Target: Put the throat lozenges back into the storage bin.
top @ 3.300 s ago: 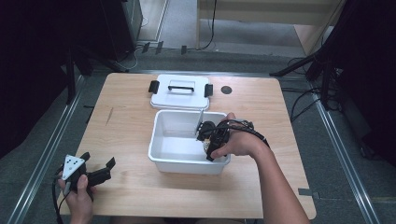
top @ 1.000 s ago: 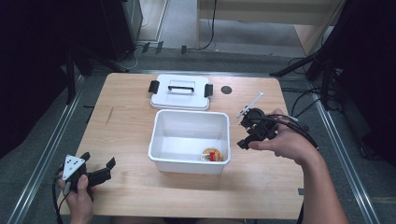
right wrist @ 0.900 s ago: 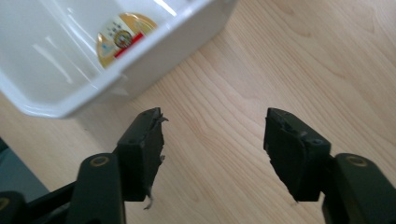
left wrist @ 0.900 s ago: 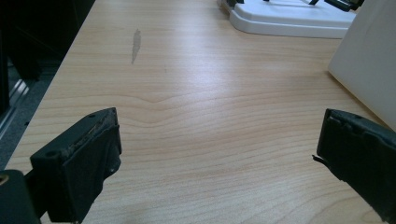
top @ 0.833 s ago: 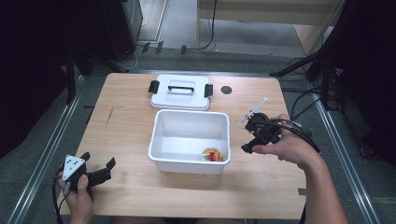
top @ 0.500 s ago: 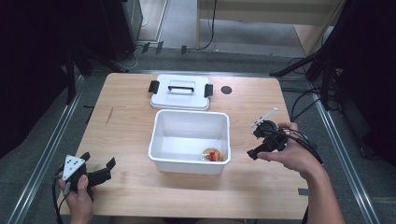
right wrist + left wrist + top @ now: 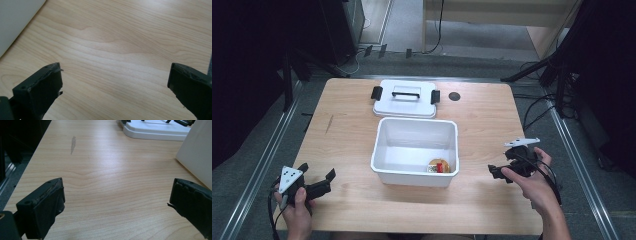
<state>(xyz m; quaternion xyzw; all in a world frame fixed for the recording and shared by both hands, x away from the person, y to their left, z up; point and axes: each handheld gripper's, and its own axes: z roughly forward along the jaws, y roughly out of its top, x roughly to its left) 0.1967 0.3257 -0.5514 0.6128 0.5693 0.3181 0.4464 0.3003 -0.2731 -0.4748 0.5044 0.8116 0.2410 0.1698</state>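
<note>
A white bin stands mid-table with a small yellow and red object lying in its near right corner. Its white lid with black handle and latches lies flat behind it. My right gripper is held low over the table to the right of the bin, open, with bare wood between its jaws. My left gripper rests near the front left corner, open and empty, pointing toward the bin wall and the lid.
A dark round hole sits in the tabletop right of the lid. A grey mark streaks the wood at the left. Metal rails and cables run along the floor on both sides of the table.
My right gripper came out of the bin, leaving the yellow and red object inside, then moved right and toward the near edge. The left gripper stayed still.
</note>
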